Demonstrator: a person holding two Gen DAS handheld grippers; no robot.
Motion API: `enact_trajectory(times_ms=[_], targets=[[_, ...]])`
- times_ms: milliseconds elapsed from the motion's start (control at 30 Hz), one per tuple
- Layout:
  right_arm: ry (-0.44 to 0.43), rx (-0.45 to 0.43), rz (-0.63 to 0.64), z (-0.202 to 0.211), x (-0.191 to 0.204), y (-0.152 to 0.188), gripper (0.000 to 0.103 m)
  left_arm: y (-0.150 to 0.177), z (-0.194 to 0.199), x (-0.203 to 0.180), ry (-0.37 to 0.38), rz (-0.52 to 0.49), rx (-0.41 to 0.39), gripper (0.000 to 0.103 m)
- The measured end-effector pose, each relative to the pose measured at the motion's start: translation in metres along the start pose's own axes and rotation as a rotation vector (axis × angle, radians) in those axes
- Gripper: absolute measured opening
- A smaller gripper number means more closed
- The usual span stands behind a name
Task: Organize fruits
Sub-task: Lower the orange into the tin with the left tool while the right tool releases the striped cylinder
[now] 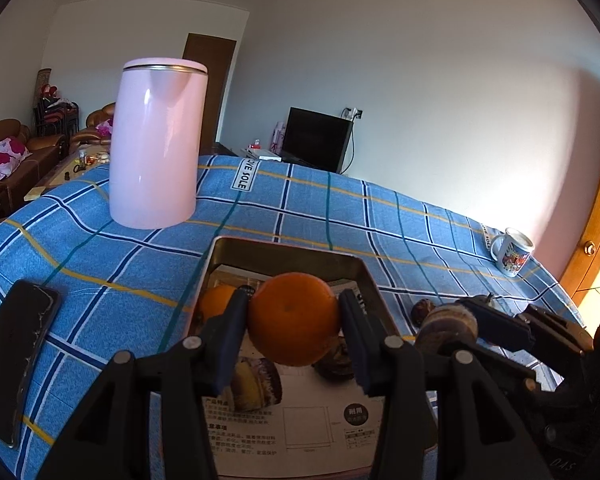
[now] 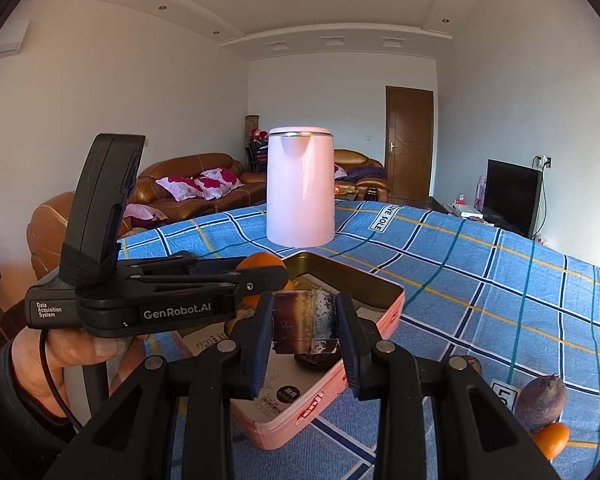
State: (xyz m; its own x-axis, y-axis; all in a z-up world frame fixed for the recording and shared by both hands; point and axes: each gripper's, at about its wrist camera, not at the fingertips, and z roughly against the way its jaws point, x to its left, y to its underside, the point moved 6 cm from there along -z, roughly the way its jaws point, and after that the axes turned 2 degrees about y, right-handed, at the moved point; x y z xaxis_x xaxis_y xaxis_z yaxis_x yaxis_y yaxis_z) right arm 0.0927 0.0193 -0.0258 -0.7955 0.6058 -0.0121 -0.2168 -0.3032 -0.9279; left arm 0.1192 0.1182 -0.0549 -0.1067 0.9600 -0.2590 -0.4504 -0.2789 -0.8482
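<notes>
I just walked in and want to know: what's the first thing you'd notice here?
The bright orange pinched in the left gripper, hanging over the pink tray. Right beside it, the right gripper squeezes a dark, stripy fruit chunk above the same tray. Behind both stands a tall pink kettle on the blue checked cloth.

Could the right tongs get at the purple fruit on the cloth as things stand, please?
Probably not yet: the right tongs are shut on a brown piece. Otherwise the purple fruit lies uncovered on the cloth.
</notes>
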Motion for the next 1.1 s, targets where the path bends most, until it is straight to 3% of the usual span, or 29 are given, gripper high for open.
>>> enact_trajectory(times_ms=[467,967,1033,1100], targets=[[-0.017,0.189,0.022,-0.038,0.015,0.015,0.033,0.005,-0.004,0.006,-0.041,-0.013,0.04,0.048],[-0.039,0.275,0.011,-0.049,0.014,0.023,0.033,0.013,-0.012,0.001,-0.045,-0.047,0.087,0.049],[-0.037,0.273,0.003,-0.048,0.012,0.023,0.035,0.014,-0.013,0.0,-0.043,-0.049,0.09,0.049],[-0.035,0.267,-0.007,-0.048,0.01,0.022,0.046,0.014,-0.013,-0.001,-0.038,-0.047,0.093,0.049]])
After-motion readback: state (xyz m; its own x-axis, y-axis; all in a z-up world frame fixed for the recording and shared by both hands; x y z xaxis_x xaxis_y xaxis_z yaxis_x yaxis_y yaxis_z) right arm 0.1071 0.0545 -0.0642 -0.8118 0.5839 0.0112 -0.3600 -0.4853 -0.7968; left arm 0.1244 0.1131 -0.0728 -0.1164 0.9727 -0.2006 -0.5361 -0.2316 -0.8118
